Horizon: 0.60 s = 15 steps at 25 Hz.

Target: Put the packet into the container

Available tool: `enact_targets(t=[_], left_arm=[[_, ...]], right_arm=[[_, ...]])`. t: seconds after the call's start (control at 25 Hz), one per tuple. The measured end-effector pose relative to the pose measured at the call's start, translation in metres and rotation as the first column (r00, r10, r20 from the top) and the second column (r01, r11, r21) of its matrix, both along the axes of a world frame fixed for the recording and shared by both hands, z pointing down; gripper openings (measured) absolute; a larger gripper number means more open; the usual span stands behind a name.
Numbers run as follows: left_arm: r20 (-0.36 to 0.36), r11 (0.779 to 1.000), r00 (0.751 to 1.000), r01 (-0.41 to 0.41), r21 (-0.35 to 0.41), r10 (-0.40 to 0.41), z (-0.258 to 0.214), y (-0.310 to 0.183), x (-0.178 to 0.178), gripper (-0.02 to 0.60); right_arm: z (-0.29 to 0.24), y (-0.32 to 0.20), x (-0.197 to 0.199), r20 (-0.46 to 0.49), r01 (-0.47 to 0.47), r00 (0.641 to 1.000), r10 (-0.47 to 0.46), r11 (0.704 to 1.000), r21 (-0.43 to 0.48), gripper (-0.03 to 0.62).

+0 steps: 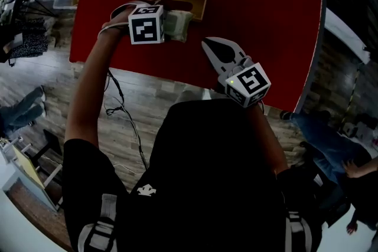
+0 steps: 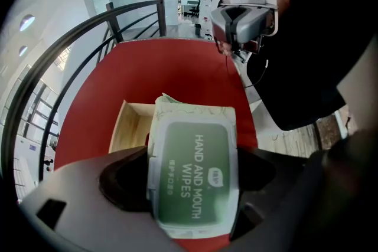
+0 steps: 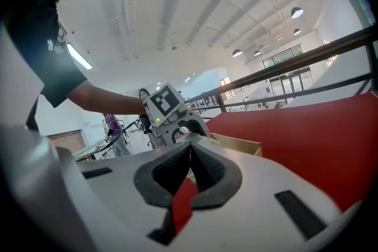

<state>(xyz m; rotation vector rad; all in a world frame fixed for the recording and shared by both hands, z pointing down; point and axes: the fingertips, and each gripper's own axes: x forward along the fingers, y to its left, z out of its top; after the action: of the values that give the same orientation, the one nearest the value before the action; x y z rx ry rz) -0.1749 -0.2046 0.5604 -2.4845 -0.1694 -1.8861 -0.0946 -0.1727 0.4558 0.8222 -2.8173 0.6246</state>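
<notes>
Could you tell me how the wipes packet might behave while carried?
The packet probably flexes: its far film edge looks crumpled. Its stiffer-looking lid may give the left tongs firmer purchase, though glossy film could slip.

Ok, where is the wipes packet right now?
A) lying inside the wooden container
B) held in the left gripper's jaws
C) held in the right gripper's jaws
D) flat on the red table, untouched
B: the left gripper has its jaws closed on the wipes packet, with the wooden container just beyond it, while the right gripper is shut on nothing.
</notes>
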Motion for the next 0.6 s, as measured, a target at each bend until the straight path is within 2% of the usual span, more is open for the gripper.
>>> enact_targets(t=[0.36,0.6], left_arm=[[0.036,0.999,0.999,-0.037,0.028,0.036,-0.007,-0.049,0.002,0.407],[0.029,0.998,0.999,-0.037,0.043,0.036,0.0,-0.076,0.015,0.407]], right_arm=[[0.009,-0.013,0.008,-0.02,-0.042,0.999,0.041,0.999,-0.021,0.02],[0.015,-0.019,0.017,-0.03,-0.059,0.998,0.058,0.998,-0.034,0.02]])
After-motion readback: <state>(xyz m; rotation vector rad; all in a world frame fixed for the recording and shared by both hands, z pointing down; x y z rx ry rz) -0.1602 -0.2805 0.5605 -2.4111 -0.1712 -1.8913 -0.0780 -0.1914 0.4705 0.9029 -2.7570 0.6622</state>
